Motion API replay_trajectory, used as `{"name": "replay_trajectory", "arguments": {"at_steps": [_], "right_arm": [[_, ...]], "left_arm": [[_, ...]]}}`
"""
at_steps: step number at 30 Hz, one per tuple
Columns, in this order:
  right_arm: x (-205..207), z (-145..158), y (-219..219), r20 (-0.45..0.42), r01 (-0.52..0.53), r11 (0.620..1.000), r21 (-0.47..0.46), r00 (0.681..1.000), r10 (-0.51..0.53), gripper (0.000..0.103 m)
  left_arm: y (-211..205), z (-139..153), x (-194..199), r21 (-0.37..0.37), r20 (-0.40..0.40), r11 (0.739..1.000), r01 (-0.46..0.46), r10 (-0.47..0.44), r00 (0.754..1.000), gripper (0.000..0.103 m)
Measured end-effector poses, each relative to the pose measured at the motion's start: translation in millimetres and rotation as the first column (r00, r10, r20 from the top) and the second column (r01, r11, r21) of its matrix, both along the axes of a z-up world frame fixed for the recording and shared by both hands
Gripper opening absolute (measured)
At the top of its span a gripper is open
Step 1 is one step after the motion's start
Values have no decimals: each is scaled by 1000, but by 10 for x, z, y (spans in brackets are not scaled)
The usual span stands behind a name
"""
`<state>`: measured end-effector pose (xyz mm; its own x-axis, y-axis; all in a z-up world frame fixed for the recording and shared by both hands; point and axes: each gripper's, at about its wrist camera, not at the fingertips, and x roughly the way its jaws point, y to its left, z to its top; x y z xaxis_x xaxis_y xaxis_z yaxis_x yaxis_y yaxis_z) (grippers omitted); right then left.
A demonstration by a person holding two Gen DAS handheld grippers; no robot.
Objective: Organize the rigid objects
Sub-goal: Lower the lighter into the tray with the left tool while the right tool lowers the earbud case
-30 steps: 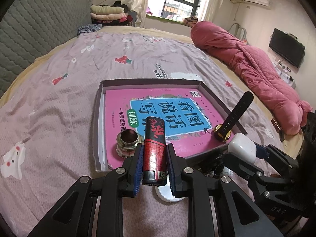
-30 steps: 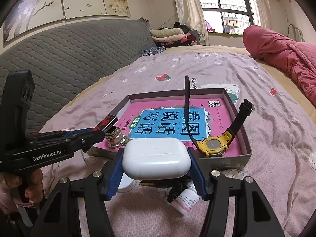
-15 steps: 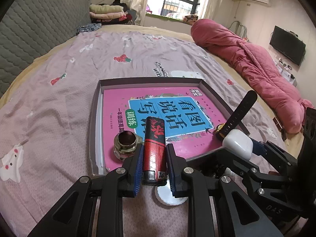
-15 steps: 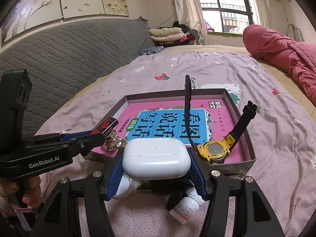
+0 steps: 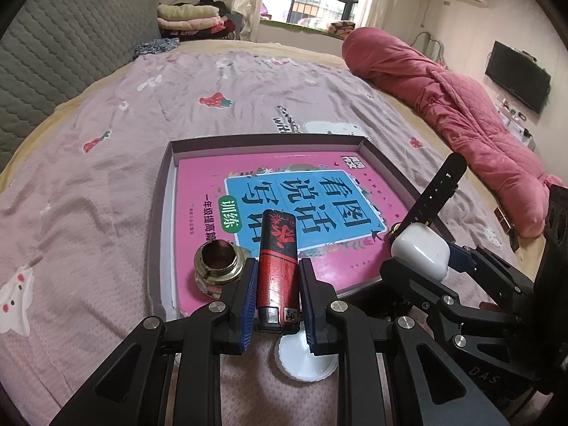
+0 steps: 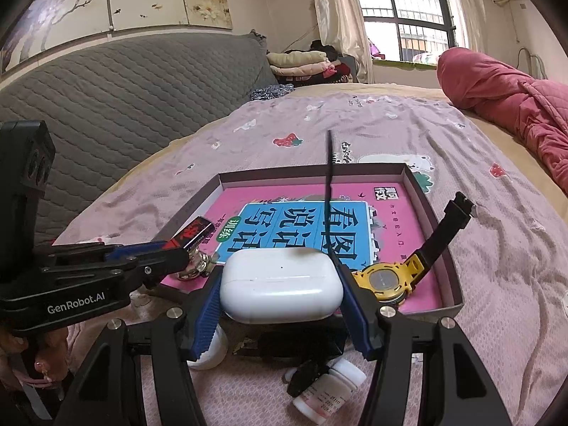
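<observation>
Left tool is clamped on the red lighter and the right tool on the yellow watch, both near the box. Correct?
Not quite. The left tool does clamp the red lighter, but the right tool grips the white earbud case. In the right wrist view the yellow watch lies in the box.

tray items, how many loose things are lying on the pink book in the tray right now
2: a brass fitting at the near left corner and a yellow watch with black strap at the near right. The lighter and white earbud case are held in grippers, not lying there.
</observation>
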<state>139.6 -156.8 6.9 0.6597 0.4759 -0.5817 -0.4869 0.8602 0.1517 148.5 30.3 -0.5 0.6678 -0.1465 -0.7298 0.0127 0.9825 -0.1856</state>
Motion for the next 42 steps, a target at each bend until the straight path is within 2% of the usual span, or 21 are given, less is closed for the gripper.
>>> {"name": "replay_trajectory", "arguments": {"at_steps": [29,33,42], "right_arm": [[282,-104,-1,-12,26,1000,-5,1000,-26,60],[246,-122,-9,27,41,998,-45,999,-40,61],[293,-120,-32,27,74,996,-49,997,-73,61]], "left_arm": [[-127,-32,208,9,-4,1000,5,-5,1000,23],[-139,-65,220,18,-12,1000,2,-2,1000,23],[-145,-109,263,23,-20,1000,1,0,1000,23]]}}
